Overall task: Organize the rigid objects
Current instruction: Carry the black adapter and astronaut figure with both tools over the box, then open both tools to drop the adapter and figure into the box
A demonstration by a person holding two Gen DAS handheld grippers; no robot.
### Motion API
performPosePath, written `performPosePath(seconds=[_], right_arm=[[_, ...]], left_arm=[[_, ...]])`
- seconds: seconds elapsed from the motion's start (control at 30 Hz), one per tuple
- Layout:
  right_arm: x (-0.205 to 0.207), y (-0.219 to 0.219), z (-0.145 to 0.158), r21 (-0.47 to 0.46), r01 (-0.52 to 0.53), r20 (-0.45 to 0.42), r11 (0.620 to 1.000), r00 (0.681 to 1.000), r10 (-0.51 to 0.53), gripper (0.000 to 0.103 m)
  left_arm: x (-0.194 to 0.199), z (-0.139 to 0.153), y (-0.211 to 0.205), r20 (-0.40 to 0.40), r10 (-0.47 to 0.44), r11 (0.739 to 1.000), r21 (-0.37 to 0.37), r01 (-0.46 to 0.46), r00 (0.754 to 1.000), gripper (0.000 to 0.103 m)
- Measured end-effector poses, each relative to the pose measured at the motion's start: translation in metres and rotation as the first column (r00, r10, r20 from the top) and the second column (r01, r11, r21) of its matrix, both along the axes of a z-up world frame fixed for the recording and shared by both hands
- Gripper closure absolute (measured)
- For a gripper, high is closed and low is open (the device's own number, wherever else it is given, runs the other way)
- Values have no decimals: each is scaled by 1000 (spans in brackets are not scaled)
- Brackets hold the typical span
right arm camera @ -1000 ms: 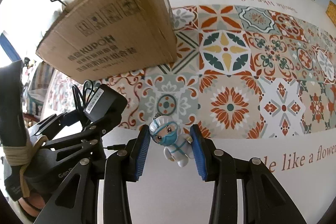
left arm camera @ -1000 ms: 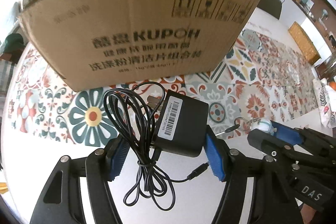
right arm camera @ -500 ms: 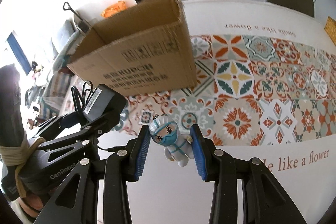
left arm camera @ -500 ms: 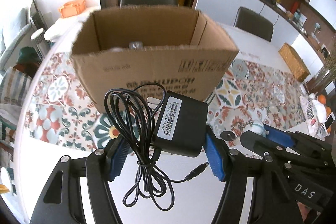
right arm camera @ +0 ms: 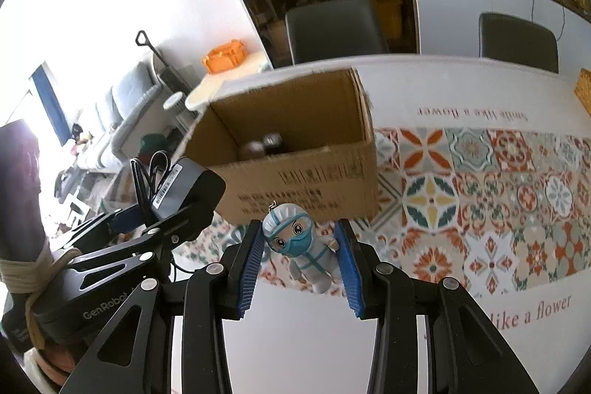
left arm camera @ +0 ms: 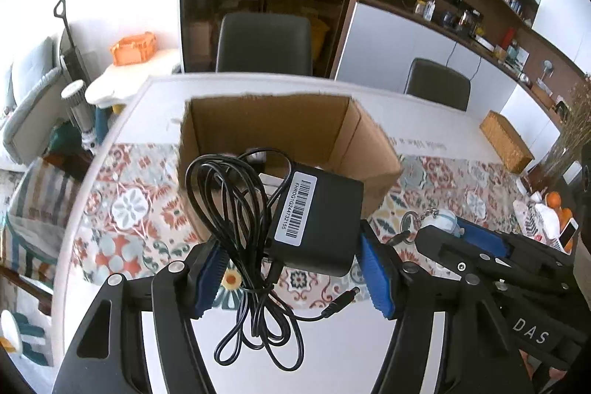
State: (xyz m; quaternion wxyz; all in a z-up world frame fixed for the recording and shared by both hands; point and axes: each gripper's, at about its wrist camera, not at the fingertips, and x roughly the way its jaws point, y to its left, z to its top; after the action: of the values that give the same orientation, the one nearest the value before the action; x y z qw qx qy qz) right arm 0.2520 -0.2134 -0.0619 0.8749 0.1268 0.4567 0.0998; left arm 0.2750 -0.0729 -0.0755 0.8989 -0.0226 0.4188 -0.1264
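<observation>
2 grippers are in view, and each has something clamped. In the left wrist view we see the left gripper (left arm camera: 291, 268) at lower centre, its blue pads (left arm camera: 375, 274) partly closed on a black power adapter (left arm camera: 317, 220) with a barcode label; the adapter's coiled black cable (left arm camera: 236, 220) hangs loose over the left pad down to a barrel plug (left arm camera: 341, 300). In the right wrist view the right gripper (right arm camera: 301, 261) sits at lower centre, its jaws closed as far as they go on a small keychain figure in a blue mask and white suit (right arm camera: 301, 248). Behind both, toward frame centre, an open cardboard box (right arm camera: 306, 191) stands on the tiled tablecloth (right arm camera: 498, 194), with 2 round dark items (right arm camera: 262, 144) inside that we cannot identify. 2 dark chairs (right arm camera: 334, 28) stand beyond the table.
</observation>
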Motion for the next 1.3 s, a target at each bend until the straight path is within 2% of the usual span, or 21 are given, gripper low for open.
performPosePath(seconds=[0.23,0.57,0.77,1.0,1.2,1.3], right_arm=[[11,9,29,1,-2,79,1000,997,1,63],[38,17,59,-6,-4,148,1000,989,5,63],[64,20,63,-16,-14,156,1000,988,16,63],[92,15,56,0,-19,122,1000,992,19,63],[112,13,43,-4,-12,76,1000,997,12,63],[120,13,35,-7,-9,54,1000,999,10,63]], left_arm=[[9,33,5,76,-13,1000,3,13,997,38],[37,56,13,107,-6,1000,3,6,994,38],[55,63,15,116,-5,1000,24,2,993,38],[86,56,11,52,-12,1000,27,10,999,38],[109,37,7,-26,-17,999,31,18,1000,38],[114,32,6,-37,-16,999,36,17,999,38]])
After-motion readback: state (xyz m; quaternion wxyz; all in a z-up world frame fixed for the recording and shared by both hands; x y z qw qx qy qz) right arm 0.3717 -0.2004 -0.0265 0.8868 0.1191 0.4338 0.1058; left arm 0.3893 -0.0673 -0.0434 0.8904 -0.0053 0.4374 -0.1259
